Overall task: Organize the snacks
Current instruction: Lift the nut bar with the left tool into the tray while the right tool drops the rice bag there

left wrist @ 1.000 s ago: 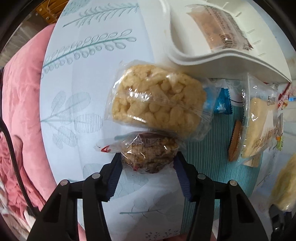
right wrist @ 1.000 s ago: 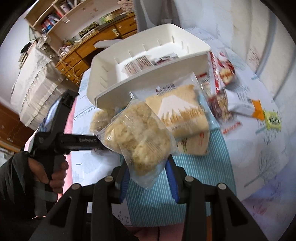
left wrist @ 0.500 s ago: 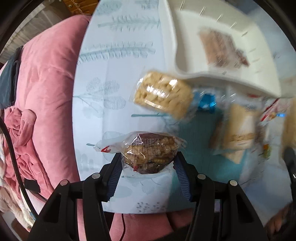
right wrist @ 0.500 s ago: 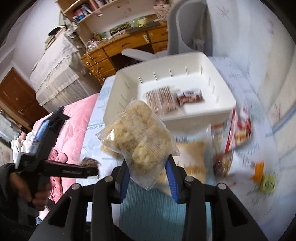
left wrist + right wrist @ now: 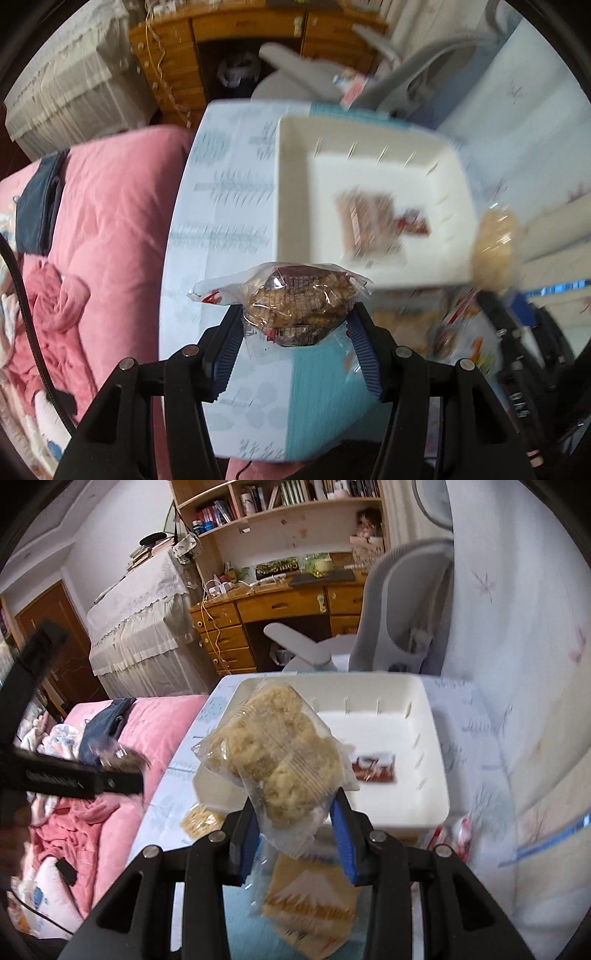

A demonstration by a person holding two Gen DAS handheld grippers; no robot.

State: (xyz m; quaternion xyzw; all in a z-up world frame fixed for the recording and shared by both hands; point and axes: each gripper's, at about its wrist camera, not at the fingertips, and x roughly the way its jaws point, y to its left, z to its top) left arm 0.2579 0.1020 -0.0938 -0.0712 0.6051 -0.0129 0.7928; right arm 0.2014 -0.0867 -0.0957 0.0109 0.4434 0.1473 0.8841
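I have two snack packs up in the air, above the desk (image 5: 221, 221). My left gripper (image 5: 295, 328) is clenched on the brown nut bar pack (image 5: 299, 302), with the blue fingers (image 5: 360, 345) pressing its two short ends. My right gripper (image 5: 295, 823) is clenched on the puffed rice cake pack (image 5: 275, 753), held by its lower part. Both packs look light to me, and the clear wrap looks thin and slippery, so I think a pack could slide out if I loosen. The snacks inside may crumble, so I would squeeze on the thick middle, not hard, and not on the flat wrap edge. The brown pack lies flat, its long side running left to right, with a loose wrap tail sticking out left. The rice cake pack stands up on a slant, its long side leaning up and to the left, in front of the white bin (image 5: 436, 775).
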